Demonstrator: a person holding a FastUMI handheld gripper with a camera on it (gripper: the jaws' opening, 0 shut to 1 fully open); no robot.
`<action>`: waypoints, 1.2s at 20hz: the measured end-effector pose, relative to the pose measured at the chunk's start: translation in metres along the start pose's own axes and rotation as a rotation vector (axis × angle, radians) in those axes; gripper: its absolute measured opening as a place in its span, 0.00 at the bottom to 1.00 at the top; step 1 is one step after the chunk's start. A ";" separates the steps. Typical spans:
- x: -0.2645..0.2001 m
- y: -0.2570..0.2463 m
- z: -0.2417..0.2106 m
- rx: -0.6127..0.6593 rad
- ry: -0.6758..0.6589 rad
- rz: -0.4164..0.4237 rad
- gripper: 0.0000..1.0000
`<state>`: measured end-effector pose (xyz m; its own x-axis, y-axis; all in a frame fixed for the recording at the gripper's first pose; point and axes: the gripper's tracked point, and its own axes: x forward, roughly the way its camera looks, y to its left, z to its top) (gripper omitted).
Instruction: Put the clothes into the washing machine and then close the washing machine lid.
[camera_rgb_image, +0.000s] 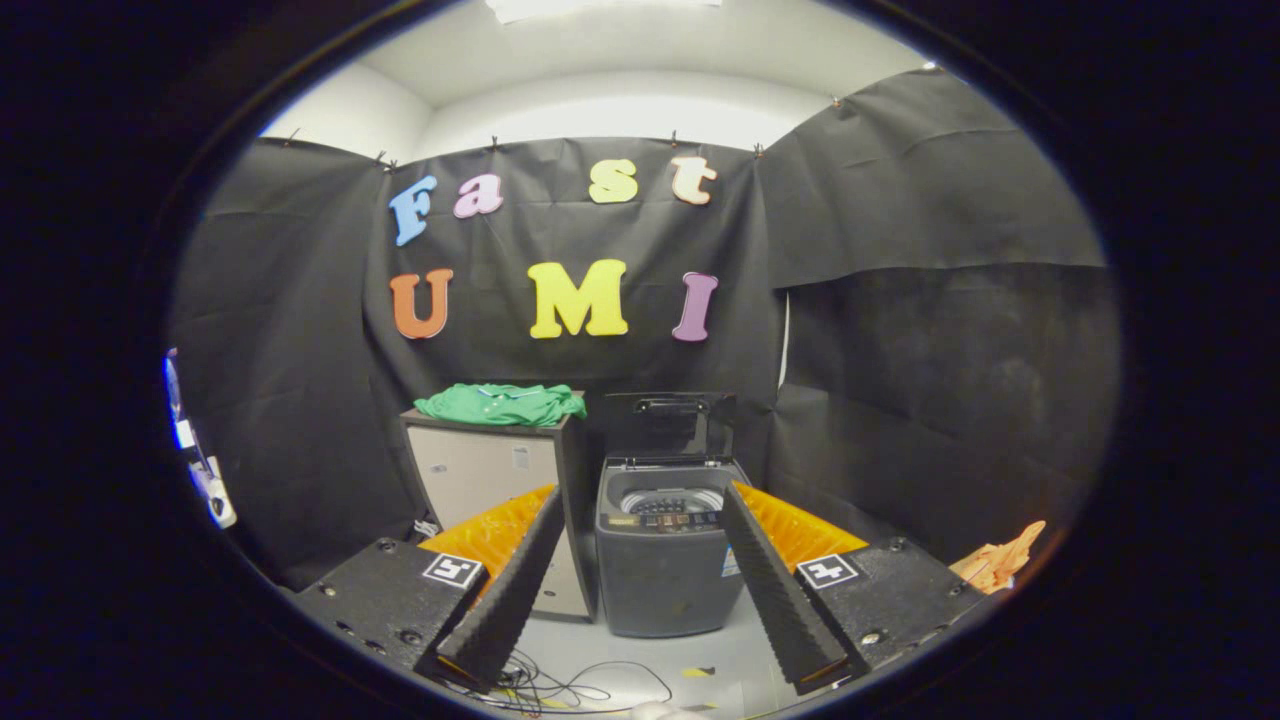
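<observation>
gripper view: the gripper is held above the floor, facing the washing machine. its jaws stand wide apart, nothing held between them and nothing touched by either finger. the left finger and the right finger frame the washing machine, which stands ahead of them and well apart from the tips.

the washing machine is a dark top-loading unit standing on the floor against the black cloth wall. its lid is raised upright at the back, leaving the drum opening exposed. a control strip runs along the front edge of the top.

just beside the washing machine, on its left, stands a cabinet with a pale front and dark frame. a green garment lies crumpled on top of the cabinet, beyond the left finger and well apart from it. the garment is higher than the machine's opening and lies to its left.

loose cables lie on the floor below the fingers. an orange cloth shows beyond the right finger's outer side
</observation>
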<state>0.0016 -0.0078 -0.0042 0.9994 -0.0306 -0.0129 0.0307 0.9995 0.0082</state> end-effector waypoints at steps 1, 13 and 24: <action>0.002 -0.001 0.000 -0.001 0.001 -0.003 0.99; 0.101 0.004 0.053 0.001 -0.038 0.002 0.99; 0.300 0.041 0.117 0.046 -0.009 0.098 0.99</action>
<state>0.3041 0.0230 0.1088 0.9977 0.0675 -0.0012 -0.0673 0.9962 0.0545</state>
